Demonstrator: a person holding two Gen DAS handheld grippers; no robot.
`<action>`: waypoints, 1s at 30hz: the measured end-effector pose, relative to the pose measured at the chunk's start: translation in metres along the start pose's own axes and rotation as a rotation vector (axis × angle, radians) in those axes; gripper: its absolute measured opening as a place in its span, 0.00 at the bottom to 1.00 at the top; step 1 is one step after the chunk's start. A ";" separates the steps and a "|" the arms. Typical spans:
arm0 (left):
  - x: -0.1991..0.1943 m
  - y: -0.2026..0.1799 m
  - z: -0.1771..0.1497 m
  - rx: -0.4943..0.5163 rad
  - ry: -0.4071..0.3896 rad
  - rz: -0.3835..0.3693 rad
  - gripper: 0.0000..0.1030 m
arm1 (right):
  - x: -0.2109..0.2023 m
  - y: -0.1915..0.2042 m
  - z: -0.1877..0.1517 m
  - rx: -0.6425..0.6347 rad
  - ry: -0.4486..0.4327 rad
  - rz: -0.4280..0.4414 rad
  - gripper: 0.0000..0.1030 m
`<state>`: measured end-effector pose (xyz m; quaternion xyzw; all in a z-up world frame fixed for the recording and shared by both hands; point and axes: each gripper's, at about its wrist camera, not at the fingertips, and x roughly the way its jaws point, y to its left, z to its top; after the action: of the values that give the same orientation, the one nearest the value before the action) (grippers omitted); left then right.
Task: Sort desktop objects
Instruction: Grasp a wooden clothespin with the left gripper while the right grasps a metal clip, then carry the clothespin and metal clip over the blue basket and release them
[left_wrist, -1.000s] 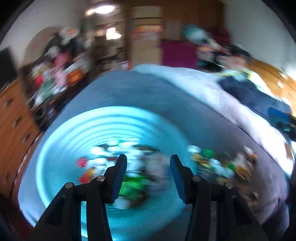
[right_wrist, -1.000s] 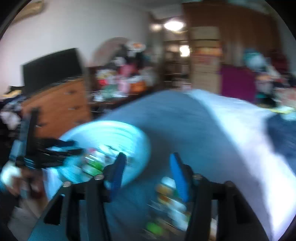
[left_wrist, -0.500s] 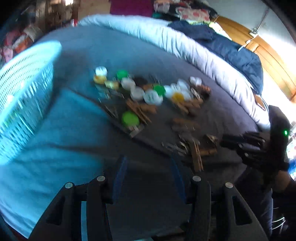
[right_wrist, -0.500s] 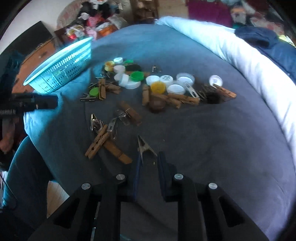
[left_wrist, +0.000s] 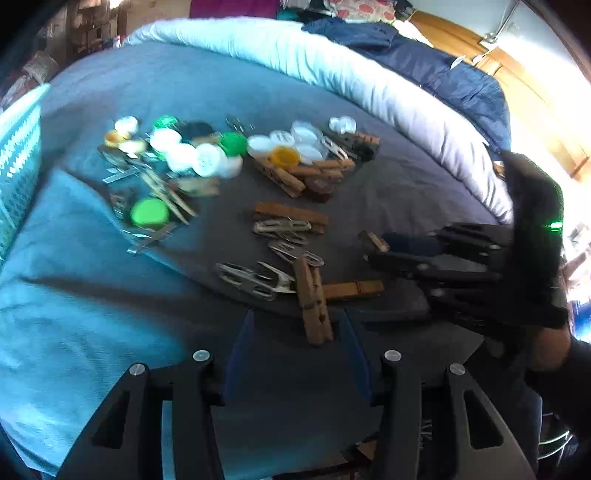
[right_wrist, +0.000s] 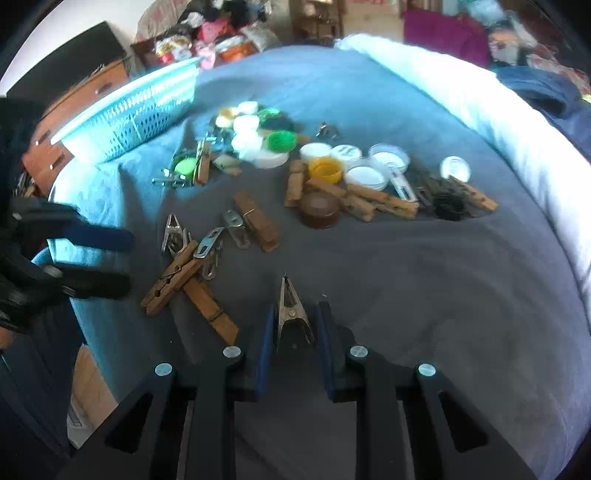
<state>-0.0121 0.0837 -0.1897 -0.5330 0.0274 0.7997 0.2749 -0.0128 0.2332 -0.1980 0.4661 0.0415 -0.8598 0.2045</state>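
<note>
Wooden clothespins, metal clips and plastic bottle caps lie scattered on a grey-blue bedspread. My right gripper (right_wrist: 293, 321) is low on the bed with its jaws partly open around a metal clip (right_wrist: 291, 314), not pressing it. My left gripper (left_wrist: 295, 328) is open and empty, just short of a wooden clothespin (left_wrist: 314, 302) beside a metal clip (left_wrist: 251, 278). The right gripper also shows in the left wrist view (left_wrist: 373, 245), and the left gripper shows in the right wrist view (right_wrist: 122, 258).
A light blue plastic basket (right_wrist: 136, 107) stands at the far left of the bed. A white duvet roll (right_wrist: 480, 107) and a dark blue blanket (left_wrist: 424, 62) lie along the far side. A wooden dresser (right_wrist: 55, 125) stands beyond the basket.
Both grippers swung down from the basket to the pile. The right gripper has moved forward over the metal clip and its jaws stand wider. The left gripper has come closer to the clothespins.
</note>
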 end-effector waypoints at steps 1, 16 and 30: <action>0.007 -0.004 -0.001 -0.002 0.009 0.003 0.48 | -0.003 -0.005 -0.003 0.020 -0.008 0.007 0.21; 0.003 -0.015 0.008 0.002 -0.041 0.121 0.16 | -0.039 -0.027 -0.013 0.122 -0.100 0.002 0.21; -0.090 0.022 0.047 0.025 -0.246 0.193 0.16 | -0.085 -0.022 0.035 0.203 -0.262 -0.070 0.21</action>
<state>-0.0366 0.0442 -0.0965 -0.4226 0.0547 0.8812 0.2048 -0.0078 0.2710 -0.1112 0.3668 -0.0564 -0.9195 0.1297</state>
